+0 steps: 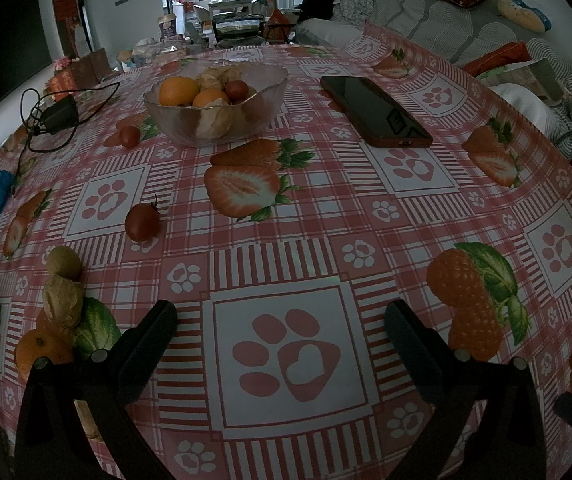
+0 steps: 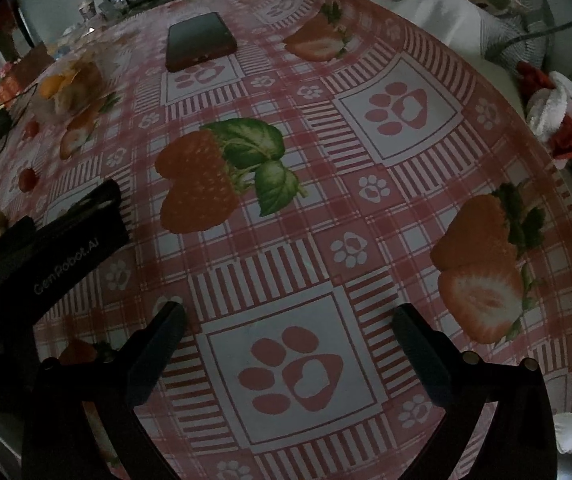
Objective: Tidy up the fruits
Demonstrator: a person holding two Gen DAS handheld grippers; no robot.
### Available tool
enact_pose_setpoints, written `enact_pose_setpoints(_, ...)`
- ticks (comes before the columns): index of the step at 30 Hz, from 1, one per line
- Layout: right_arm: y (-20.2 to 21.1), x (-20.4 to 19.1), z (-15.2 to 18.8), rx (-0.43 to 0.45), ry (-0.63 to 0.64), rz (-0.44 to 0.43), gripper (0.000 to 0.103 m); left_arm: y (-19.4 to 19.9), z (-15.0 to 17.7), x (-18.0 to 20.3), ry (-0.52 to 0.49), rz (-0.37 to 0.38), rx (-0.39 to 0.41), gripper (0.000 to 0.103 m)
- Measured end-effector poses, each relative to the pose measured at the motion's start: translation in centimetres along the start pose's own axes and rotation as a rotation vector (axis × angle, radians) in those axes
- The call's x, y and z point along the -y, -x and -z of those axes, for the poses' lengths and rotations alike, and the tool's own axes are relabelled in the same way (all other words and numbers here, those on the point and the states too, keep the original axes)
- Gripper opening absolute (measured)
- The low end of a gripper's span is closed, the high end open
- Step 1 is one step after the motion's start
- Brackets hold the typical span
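Fruits sat partly in a glass bowl (image 1: 215, 110) far across the tablecloth (image 1: 406, 216): two oranges (image 1: 178, 90), a tomato (image 1: 236, 89) and husked physalis (image 1: 215, 76). A second tomato (image 1: 130, 136) lay just left of the bowl, a third (image 1: 142, 221) nearer, and two more physalis (image 1: 63, 286) beside another orange (image 1: 41, 350) at the left edge. A phone (image 1: 376, 110) lay right of the bowl, a charger (image 1: 59, 114) with its cable to the left. The left gripper (image 1: 279, 330) hovered with fingers wide apart, empty; the right gripper (image 2: 288, 330) likewise gaped over a paw print, holding nothing.
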State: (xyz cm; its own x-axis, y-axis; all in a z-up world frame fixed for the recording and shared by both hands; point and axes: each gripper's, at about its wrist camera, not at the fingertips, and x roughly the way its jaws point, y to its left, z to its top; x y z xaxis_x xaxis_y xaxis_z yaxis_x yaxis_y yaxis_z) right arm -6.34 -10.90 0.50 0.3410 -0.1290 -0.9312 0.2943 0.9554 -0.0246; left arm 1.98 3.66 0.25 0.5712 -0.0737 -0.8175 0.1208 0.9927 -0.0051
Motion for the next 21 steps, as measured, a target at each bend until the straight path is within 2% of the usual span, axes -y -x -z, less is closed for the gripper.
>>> enact_pose_setpoints(15, -0.39, -0.11, -0.22, -0.004, 0.015, -0.006, 0.103, 0.00, 0.00, 0.01, 0.000, 0.000, 0.000, 0.103)
enact_pose_setpoints(21, -0.16, -0.07, 0.34, 0.021, 0.047, -0.018, 0.103, 0.01, 0.00, 0.01, 0.000, 0.000, 0.000, 0.103)
